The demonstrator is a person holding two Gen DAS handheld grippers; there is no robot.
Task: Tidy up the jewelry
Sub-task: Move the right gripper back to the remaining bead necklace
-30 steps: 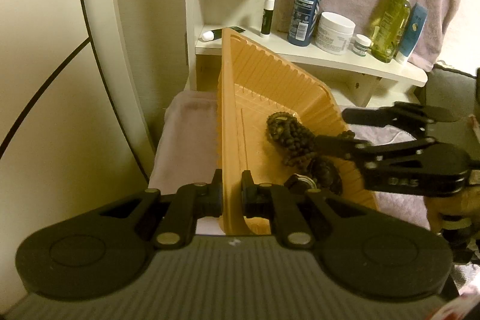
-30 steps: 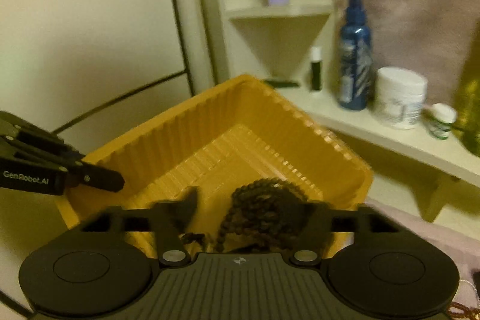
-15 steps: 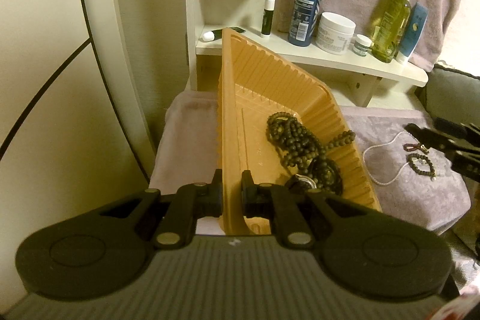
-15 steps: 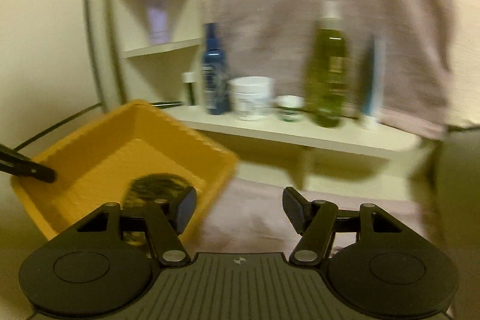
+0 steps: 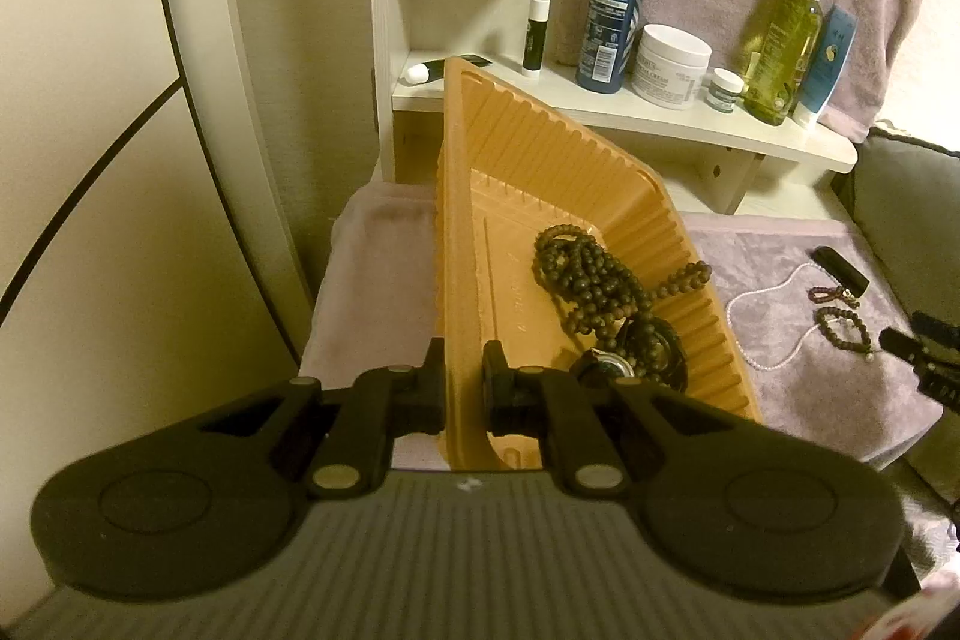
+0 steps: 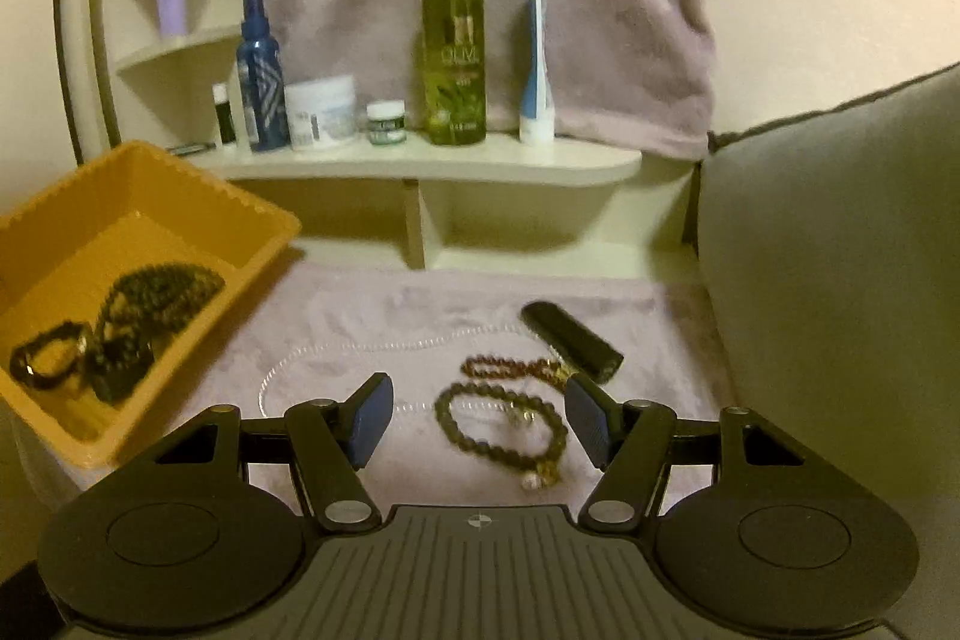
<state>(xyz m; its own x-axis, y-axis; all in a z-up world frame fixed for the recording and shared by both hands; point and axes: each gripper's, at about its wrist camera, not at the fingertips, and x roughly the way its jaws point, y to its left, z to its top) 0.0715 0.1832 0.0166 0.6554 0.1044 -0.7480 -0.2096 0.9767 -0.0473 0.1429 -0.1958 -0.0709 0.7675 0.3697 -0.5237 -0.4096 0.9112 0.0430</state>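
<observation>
Left tool (image 5: 465, 379) clamped tight on ribbed orange plastic tray's (image 5: 456, 244) rim.
Right tool (image 6: 480, 421) half open, empty, above dark beaded bracelet (image 6: 501, 427) near mauve cloth's (image 6: 372, 310) front edge.

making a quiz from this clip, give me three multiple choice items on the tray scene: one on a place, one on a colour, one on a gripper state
1. Where does the dark bead bracelet lie?
A. in the tray
B. on the cloth, ahead of the right gripper
C. on the shelf

2. What colour is the tray?
A. orange
B. white
C. blue

3. How does the left gripper stand?
A. open over the cloth
B. shut on the tray's wall
C. shut on a necklace

Answers:
1. B: it rests on the cloth, in line with the gap of the right gripper's open jaws.
2. A: its ribbed walls show orange in both views.
3. B: the jaws pinch the tray's near wall from both sides.
</observation>
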